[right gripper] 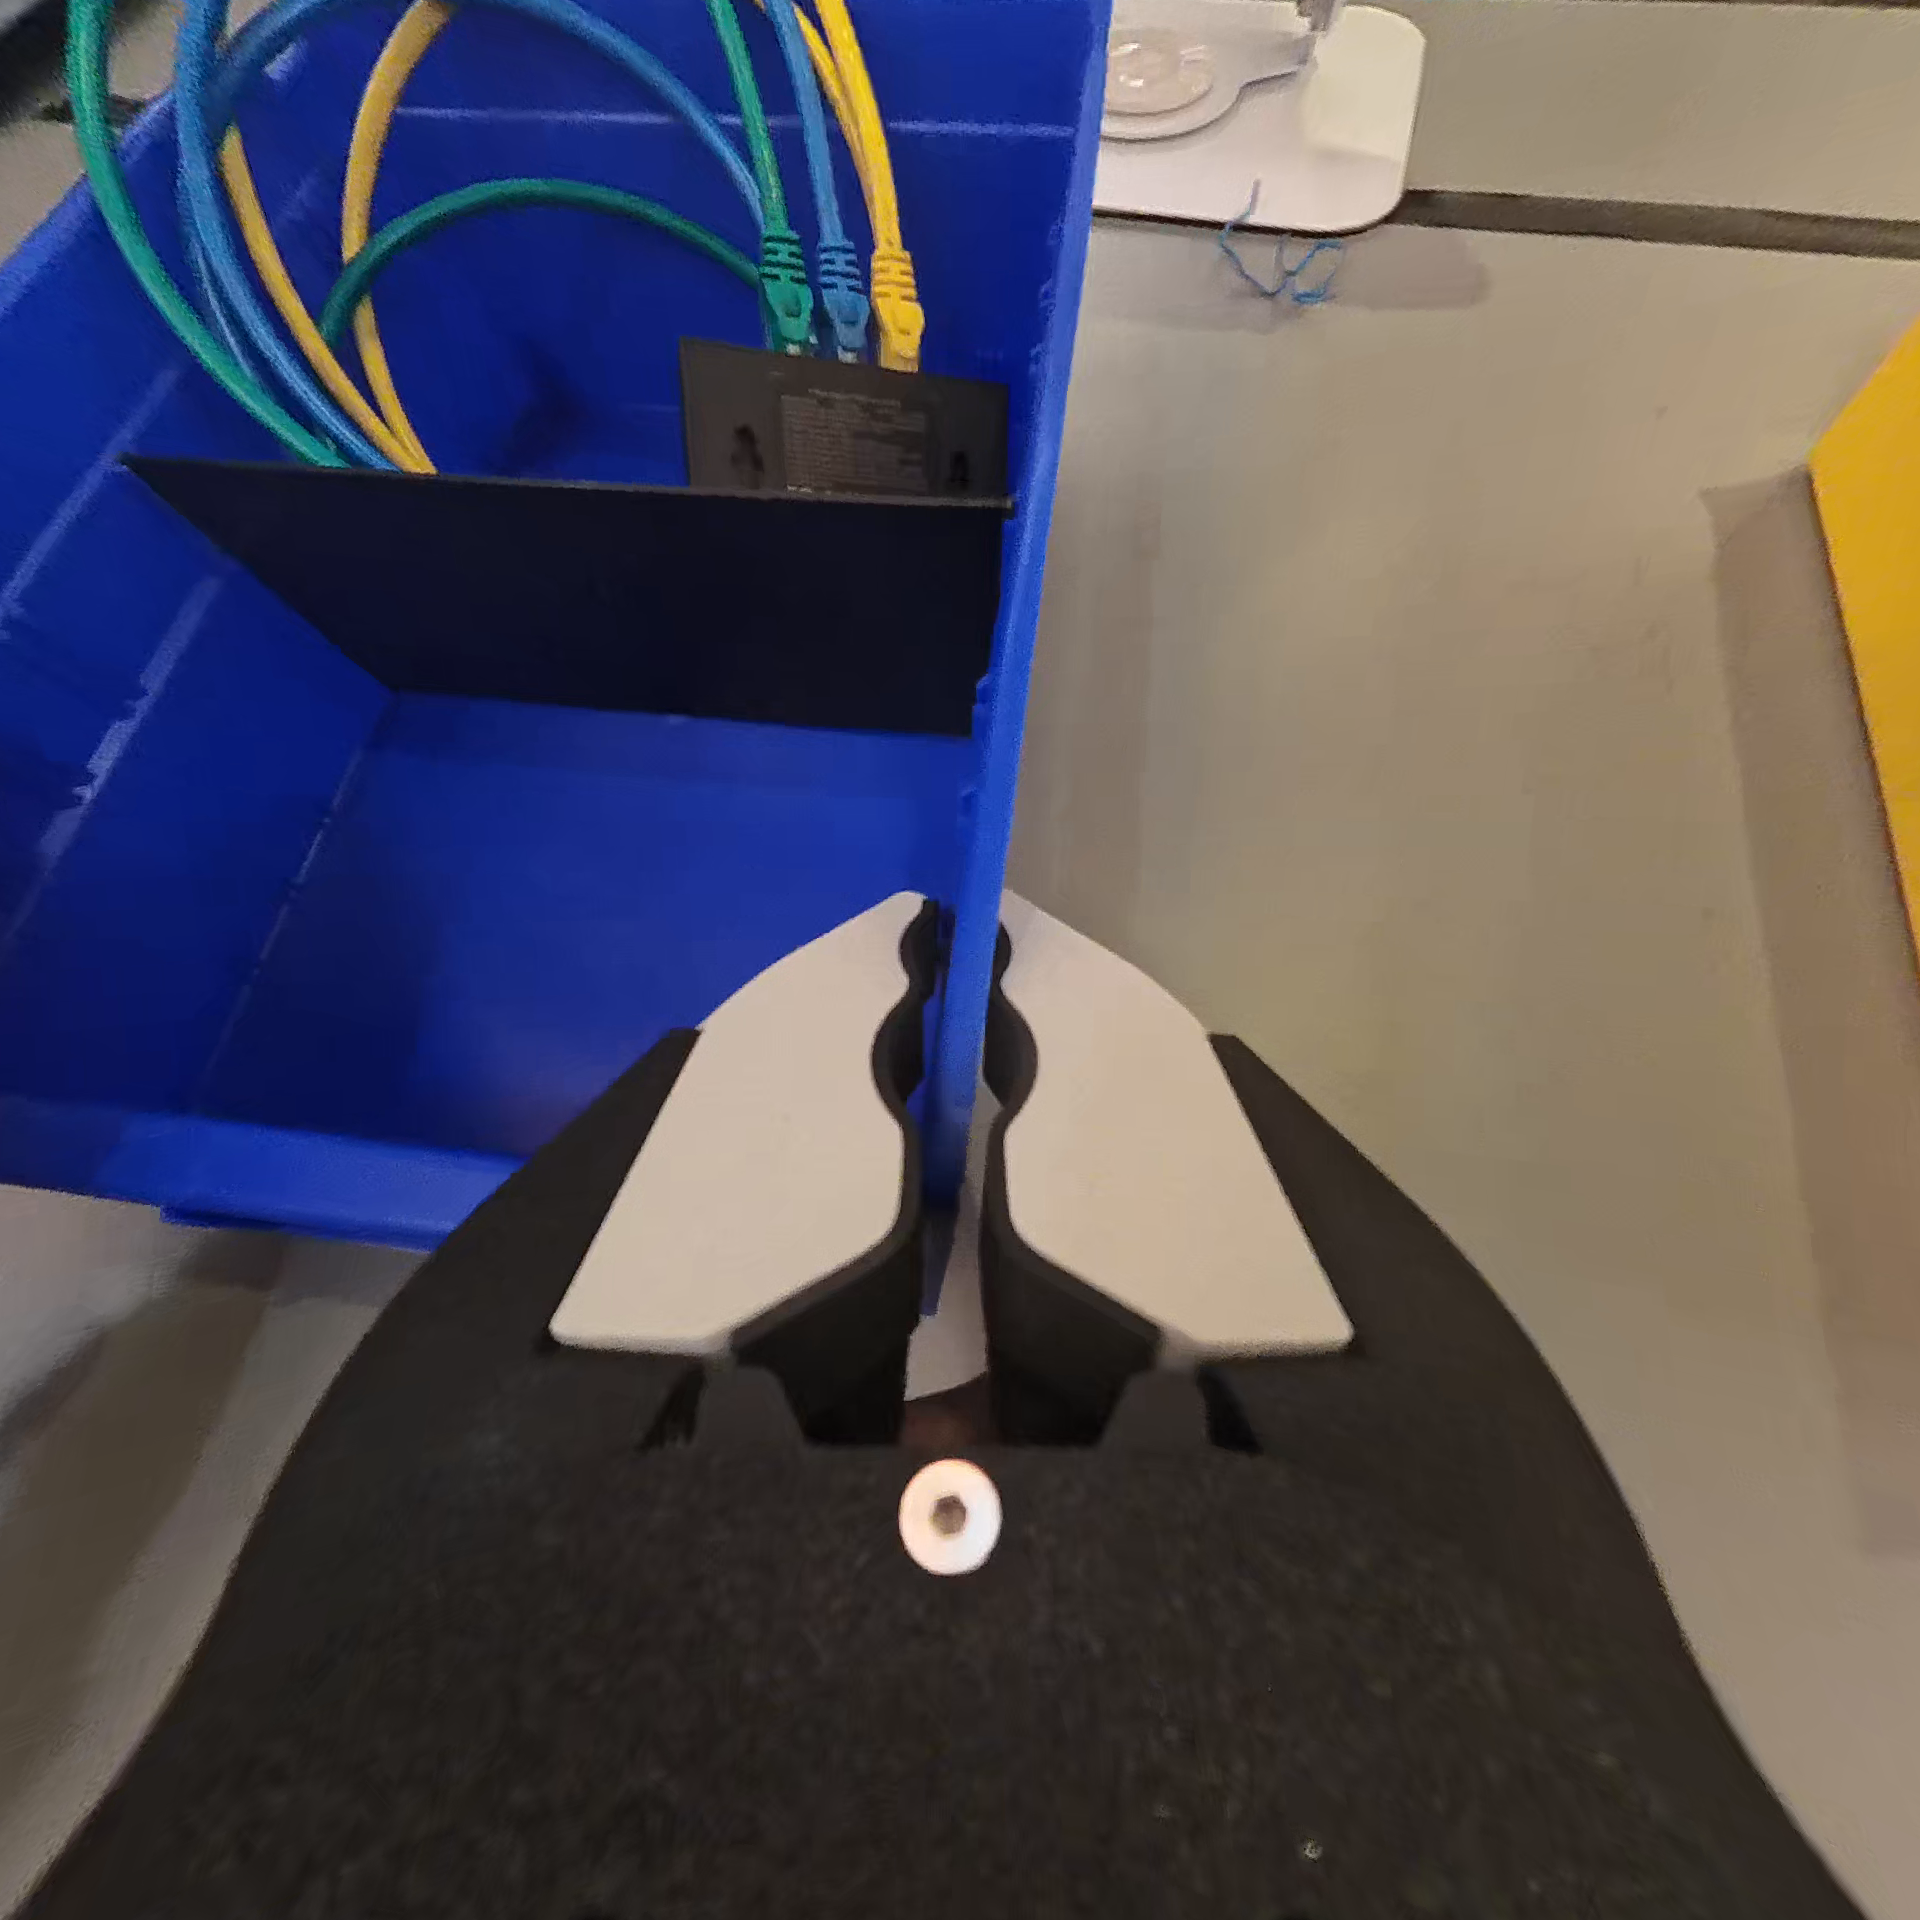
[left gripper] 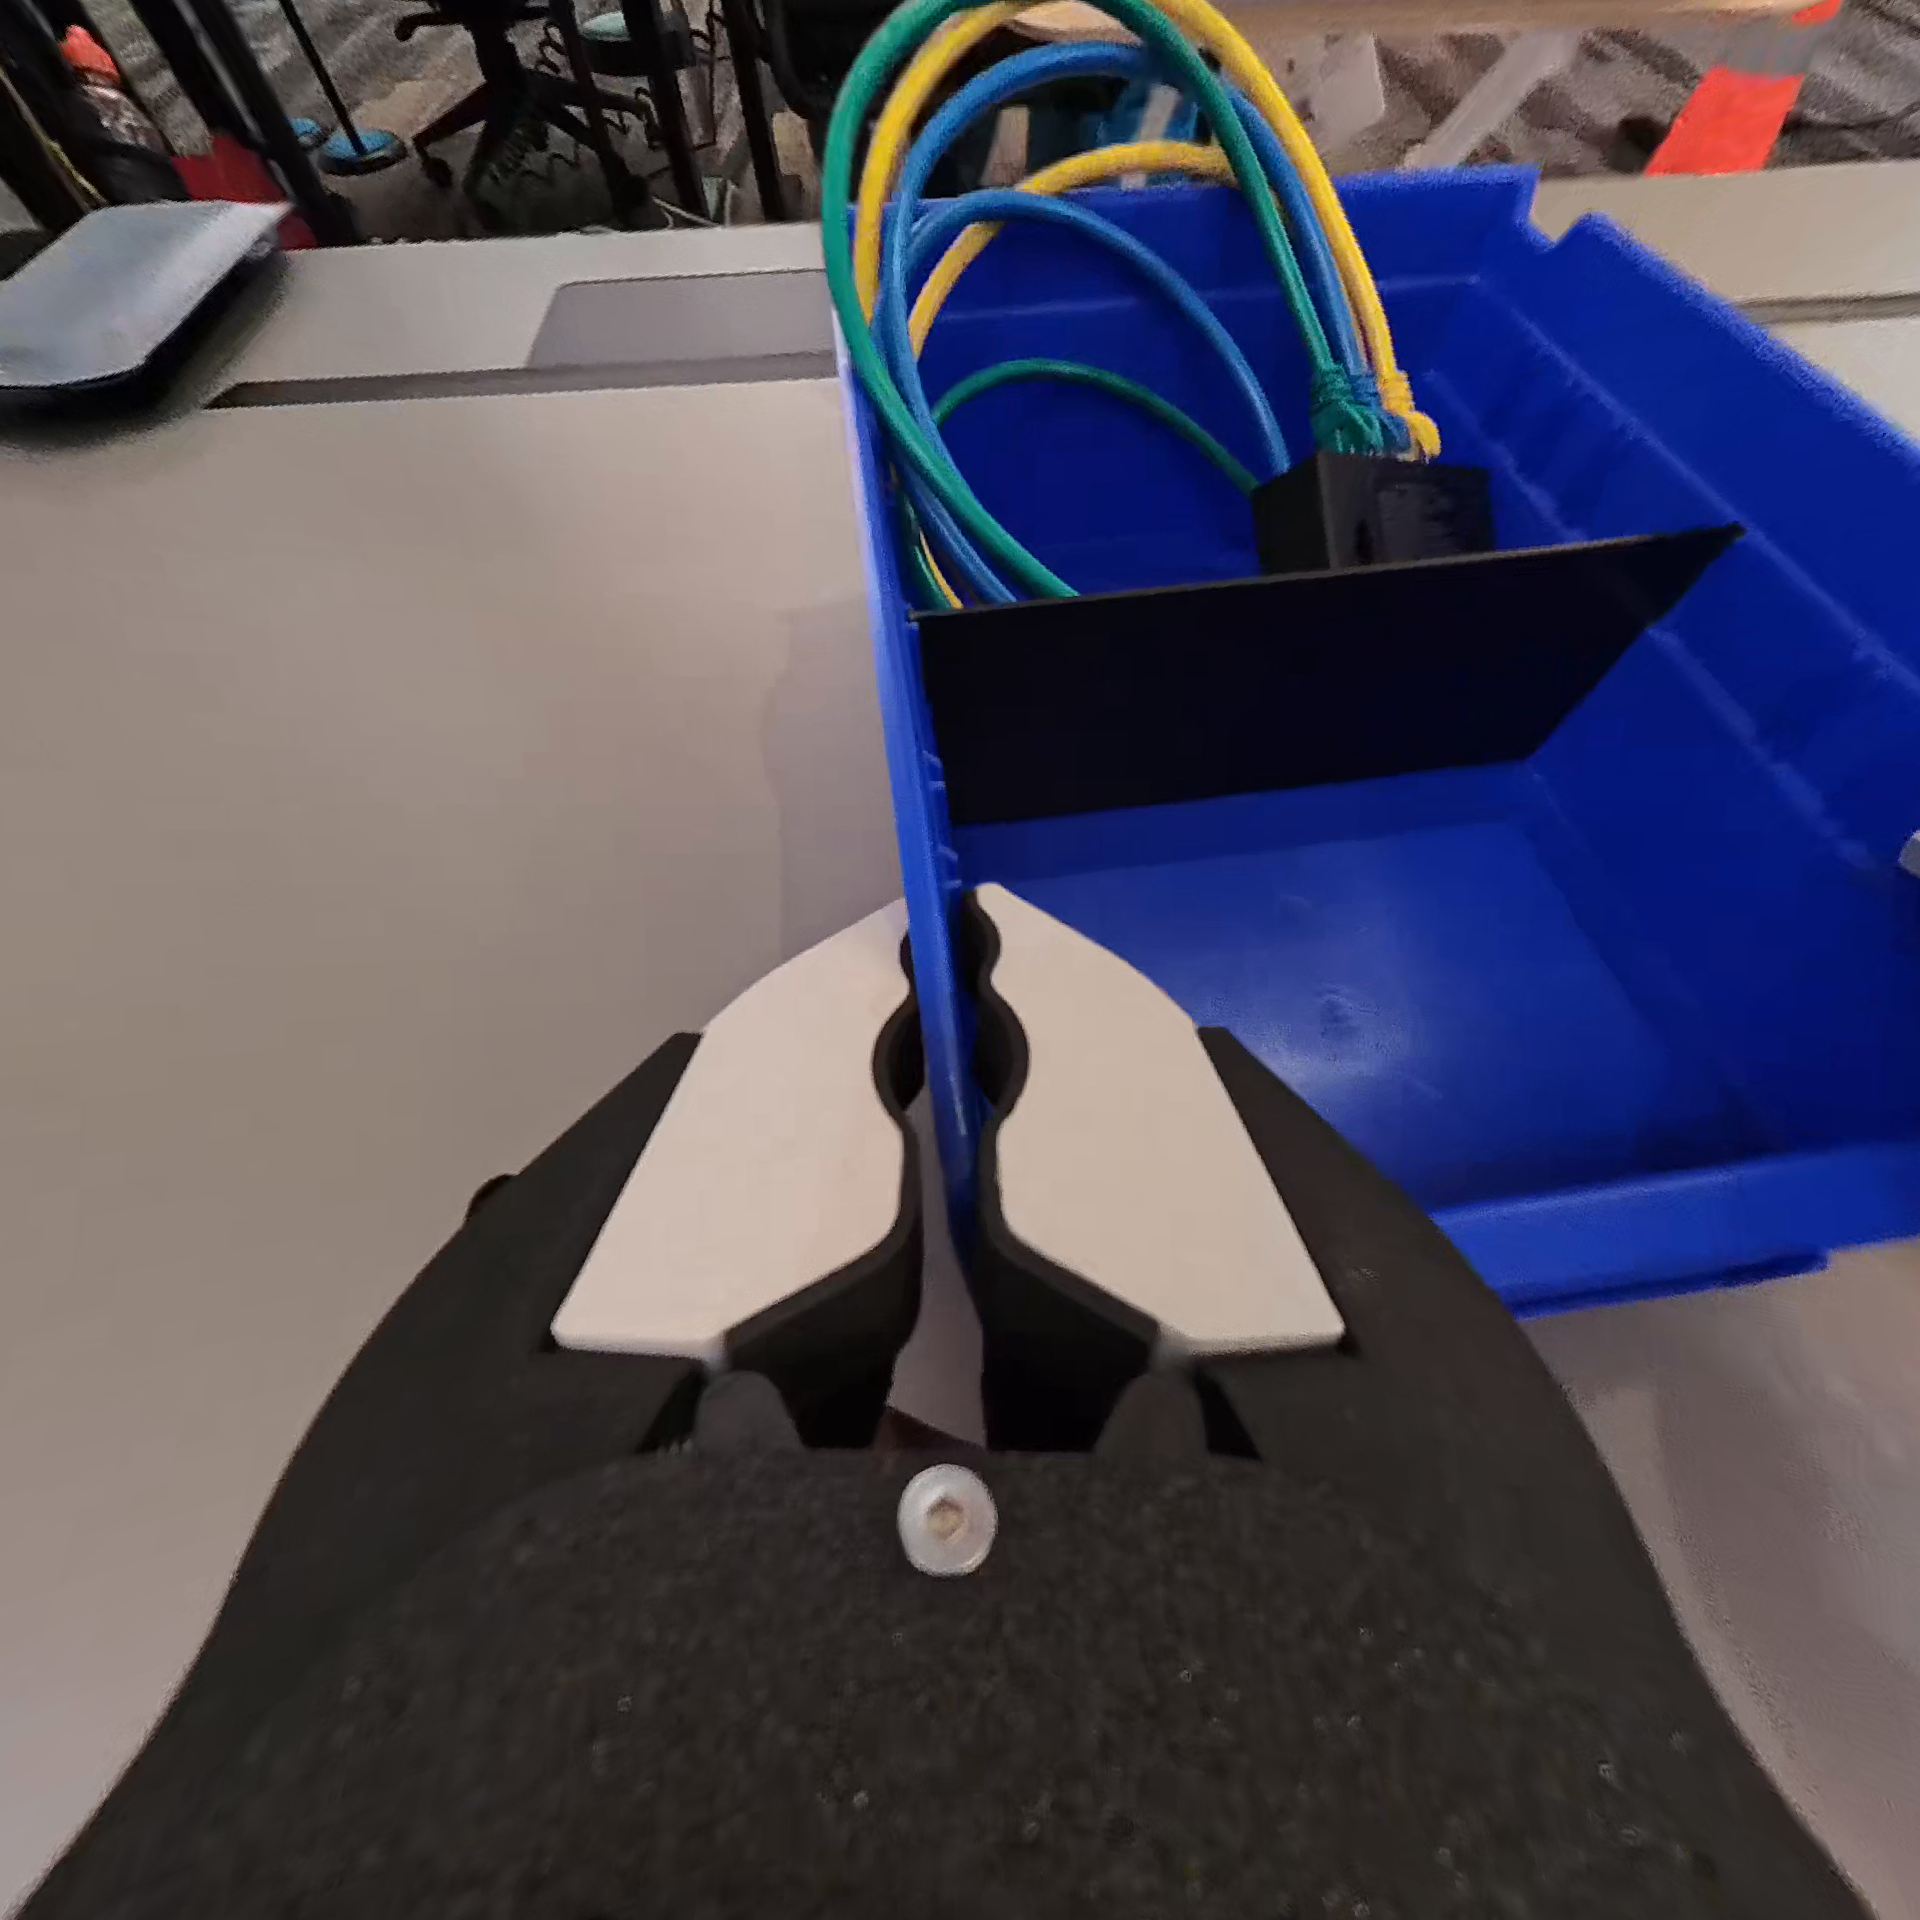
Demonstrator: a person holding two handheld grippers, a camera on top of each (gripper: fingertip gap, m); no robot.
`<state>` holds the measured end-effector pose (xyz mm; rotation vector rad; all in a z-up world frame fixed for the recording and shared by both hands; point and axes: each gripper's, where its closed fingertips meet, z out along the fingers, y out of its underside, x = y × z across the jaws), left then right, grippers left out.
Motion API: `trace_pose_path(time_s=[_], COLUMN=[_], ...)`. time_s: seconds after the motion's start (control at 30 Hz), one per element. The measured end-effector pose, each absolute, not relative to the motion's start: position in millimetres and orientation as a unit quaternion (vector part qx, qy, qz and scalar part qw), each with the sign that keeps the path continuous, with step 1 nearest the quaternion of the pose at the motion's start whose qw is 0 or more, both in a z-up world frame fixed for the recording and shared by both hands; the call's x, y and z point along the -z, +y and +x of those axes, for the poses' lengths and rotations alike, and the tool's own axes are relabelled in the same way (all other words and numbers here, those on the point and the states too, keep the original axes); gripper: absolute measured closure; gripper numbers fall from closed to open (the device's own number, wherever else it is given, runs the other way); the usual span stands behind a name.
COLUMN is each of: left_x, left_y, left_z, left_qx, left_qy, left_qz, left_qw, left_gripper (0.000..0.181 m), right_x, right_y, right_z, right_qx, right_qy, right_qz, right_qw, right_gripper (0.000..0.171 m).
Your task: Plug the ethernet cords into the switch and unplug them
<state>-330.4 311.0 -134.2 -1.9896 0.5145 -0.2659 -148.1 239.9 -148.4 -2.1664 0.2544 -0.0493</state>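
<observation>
A blue plastic bin (left gripper: 1351, 1039) stands on a grey table. A black divider (left gripper: 1247, 686) splits it. Behind the divider sits a black switch (left gripper: 1371, 514) with green, blue and yellow ethernet cords (left gripper: 1361, 410) plugged into its top; the cords loop up and back down into the bin. My left gripper (left gripper: 940, 925) is shut on the bin's left wall (left gripper: 925, 831). In the right wrist view my right gripper (right gripper: 961, 920) is shut on the bin's right wall (right gripper: 1013, 727). The switch (right gripper: 847, 431) and the plugged cords (right gripper: 836, 291) show there too.
A dark flat case (left gripper: 135, 291) lies at the table's far left. A white stand base (right gripper: 1278, 114) and a scrap of blue thread (right gripper: 1283, 260) lie beyond the bin on the right. A yellow object (right gripper: 1881, 582) sits at the right edge. Chairs stand behind the table.
</observation>
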Motion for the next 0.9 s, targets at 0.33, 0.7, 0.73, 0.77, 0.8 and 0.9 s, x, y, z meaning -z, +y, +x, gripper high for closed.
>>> trace_pose_path(time_s=[0.33,0.7,0.73,0.77,0.8,0.9], left_x=[99.6,136.5,136.7,136.6,136.5,136.0], left_y=[372.2,423.0,424.0,425.2,426.8,430.5], left_z=[-447.7,-541.6,-542.7,-544.0,-545.3,-548.4], left_qx=[0.087,0.152,0.151,0.144,0.140,0.143], left_qy=[0.187,0.163,0.163,0.166,0.163,0.141], left_qz=[-0.804,-0.821,-0.820,-0.820,-0.820,-0.822], left_qw=[0.558,0.526,0.527,0.529,0.531,0.533], left_gripper=[0.179,0.179,0.179,0.178,0.177,0.173], right_x=[123.6,145.9,146.0,146.1,146.3,146.4], right_y=[301.4,334.7,336.0,337.3,338.2,336.8], right_z=[-263.6,-375.6,-376.2,-377.4,-378.4,-383.8], right_qx=[-0.005,-0.020,-0.022,-0.028,-0.030,-0.039], right_qy=[0.086,0.058,0.061,0.061,0.059,0.026], right_qz=[-0.858,-0.865,-0.866,-0.865,-0.866,-0.869], right_qw=[0.506,0.497,0.497,0.496,0.495,0.492], right_gripper=[0.165,0.155,0.155,0.154,0.153,0.149])
